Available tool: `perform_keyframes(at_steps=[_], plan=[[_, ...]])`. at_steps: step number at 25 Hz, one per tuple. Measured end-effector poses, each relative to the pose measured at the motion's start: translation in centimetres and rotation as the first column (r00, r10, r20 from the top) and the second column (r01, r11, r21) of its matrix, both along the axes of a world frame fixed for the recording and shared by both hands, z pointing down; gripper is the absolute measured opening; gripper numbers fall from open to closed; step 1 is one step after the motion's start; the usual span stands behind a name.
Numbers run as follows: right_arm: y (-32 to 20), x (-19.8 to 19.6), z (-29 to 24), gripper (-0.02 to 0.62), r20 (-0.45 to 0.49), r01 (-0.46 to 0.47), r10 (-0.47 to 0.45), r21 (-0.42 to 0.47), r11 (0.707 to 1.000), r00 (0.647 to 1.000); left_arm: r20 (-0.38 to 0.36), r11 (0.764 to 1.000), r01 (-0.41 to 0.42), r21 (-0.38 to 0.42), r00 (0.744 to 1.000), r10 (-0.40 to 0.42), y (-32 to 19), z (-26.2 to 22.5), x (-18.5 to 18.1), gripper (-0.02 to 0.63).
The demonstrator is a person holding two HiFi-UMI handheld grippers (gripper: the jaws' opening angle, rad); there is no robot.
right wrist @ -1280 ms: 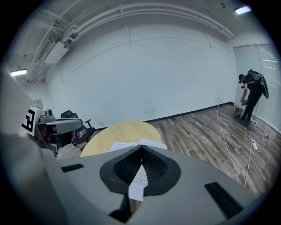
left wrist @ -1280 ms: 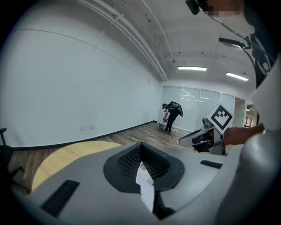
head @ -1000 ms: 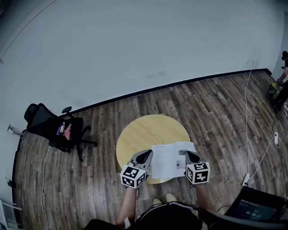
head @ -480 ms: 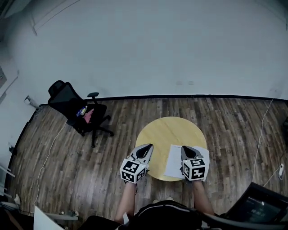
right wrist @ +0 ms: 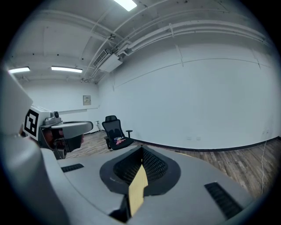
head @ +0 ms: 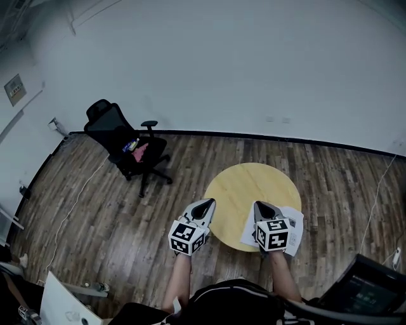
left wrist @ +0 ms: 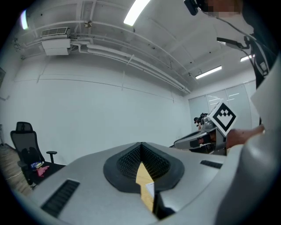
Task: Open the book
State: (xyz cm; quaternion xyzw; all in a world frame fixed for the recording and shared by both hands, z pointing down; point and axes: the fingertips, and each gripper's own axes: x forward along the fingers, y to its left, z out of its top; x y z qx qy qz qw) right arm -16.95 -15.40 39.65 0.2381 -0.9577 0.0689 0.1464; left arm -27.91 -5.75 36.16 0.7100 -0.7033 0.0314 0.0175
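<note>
So, book (head: pixel 295 222): open on table (head: pixel 247 184); task prob. done.
L gripper (head: pixel 206 203): jaws together, empty; you've backed off.
R gripper (head: pixel 260 205): same, jaws closed, empty.

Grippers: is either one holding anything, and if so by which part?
Nothing is held. The left gripper and the right gripper both have their jaws together with nothing between them. The book lies at the edge of the table.

A plain white wall (head: pixel 222 63) meets dark wood-plank floor (head: pixel 95 209) at a black skirting (head: pixel 254 135). A black office chair (head: pixel 127 149) stands near the wall, a round pale table (head: pixel 254 181) mid-floor, strip lights (left wrist: pixel 137 9) overhead
</note>
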Motion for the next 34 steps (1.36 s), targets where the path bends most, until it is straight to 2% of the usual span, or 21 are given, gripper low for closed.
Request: perform_keyframes(at_steps=[20, 34], plan=[[-0.3, 3.6, 0.8, 0.006, -0.014, -0.068, 0.068, -0.011, 0.998, 0.998, 0.007, 0.997, -0.081, -0.002, 0.997, 0.081, -1.3, 0.2, 3.2, 0.000], [-0.5, 4.5, 1.1, 0.006, -0.020, -0.073, 0.073, -0.019, 0.997, 0.997, 0.016, 0.994, -0.107, -0.018, 0.994, 0.107, -1.8, 0.3, 4.4, 0.000]])
